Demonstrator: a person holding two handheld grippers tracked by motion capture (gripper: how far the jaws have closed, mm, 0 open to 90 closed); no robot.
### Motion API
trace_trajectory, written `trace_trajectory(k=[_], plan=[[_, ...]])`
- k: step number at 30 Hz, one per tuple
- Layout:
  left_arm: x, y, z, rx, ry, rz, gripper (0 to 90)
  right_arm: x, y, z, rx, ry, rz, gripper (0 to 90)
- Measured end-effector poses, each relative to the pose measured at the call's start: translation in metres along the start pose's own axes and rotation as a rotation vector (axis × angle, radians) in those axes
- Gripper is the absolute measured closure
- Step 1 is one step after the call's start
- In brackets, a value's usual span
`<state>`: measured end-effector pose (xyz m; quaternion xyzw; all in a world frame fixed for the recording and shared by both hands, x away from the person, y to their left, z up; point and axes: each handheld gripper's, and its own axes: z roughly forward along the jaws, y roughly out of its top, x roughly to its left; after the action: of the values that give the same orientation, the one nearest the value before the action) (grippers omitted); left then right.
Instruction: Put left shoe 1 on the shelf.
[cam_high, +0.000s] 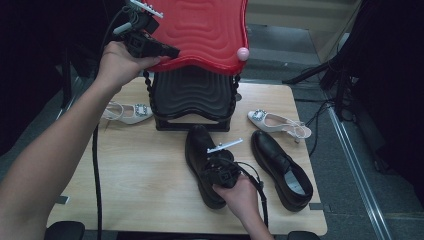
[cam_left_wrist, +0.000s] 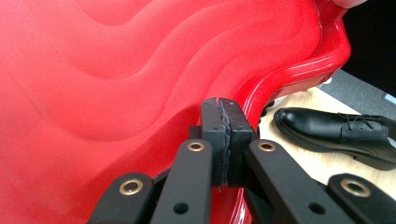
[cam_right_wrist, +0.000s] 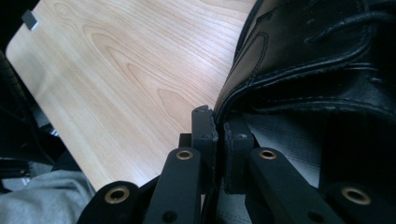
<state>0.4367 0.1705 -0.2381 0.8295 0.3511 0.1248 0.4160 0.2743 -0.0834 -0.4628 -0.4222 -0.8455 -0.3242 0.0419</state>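
Note:
A red wavy lid (cam_high: 205, 30) is raised above a black ribbed box (cam_high: 192, 97) at the back of the table. My left gripper (cam_high: 170, 51) is at the lid's left edge. In the left gripper view its pads (cam_left_wrist: 220, 140) are pressed together on the rim of the lid (cam_left_wrist: 116, 84). A black leather shoe (cam_high: 197, 150) lies in front of the box, toe toward it. My right gripper (cam_high: 210, 162) is shut on the shoe's collar. In the right gripper view the collar edge of the shoe (cam_right_wrist: 317, 56) sits between the pads (cam_right_wrist: 219, 135).
A second black shoe (cam_high: 280, 167) lies to the right. White heeled shoes with jewelled buckles lie left (cam_high: 129, 112) and right (cam_high: 277, 122) of the box. A pink knob (cam_high: 243, 53) sits on the lid's corner. The wooden table (cam_high: 135, 175) is bare at front left.

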Motion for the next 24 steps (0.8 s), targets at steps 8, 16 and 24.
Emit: trace_trajectory(k=[8, 16, 24], plan=[[0.001, -0.001, 0.000, -0.003, -0.002, -0.008, 90.0, -0.006, 0.003, -0.016, -0.042, -0.017, -0.020, 87.5], [0.001, 0.000, 0.000, 0.001, -0.005, -0.025, 90.0, -0.008, 0.009, -0.029, -0.062, 0.028, -0.004, 87.4], [0.001, 0.000, -0.001, 0.004, -0.006, -0.033, 90.0, -0.004, 0.013, -0.042, -0.079, 0.078, -0.004, 87.5]])
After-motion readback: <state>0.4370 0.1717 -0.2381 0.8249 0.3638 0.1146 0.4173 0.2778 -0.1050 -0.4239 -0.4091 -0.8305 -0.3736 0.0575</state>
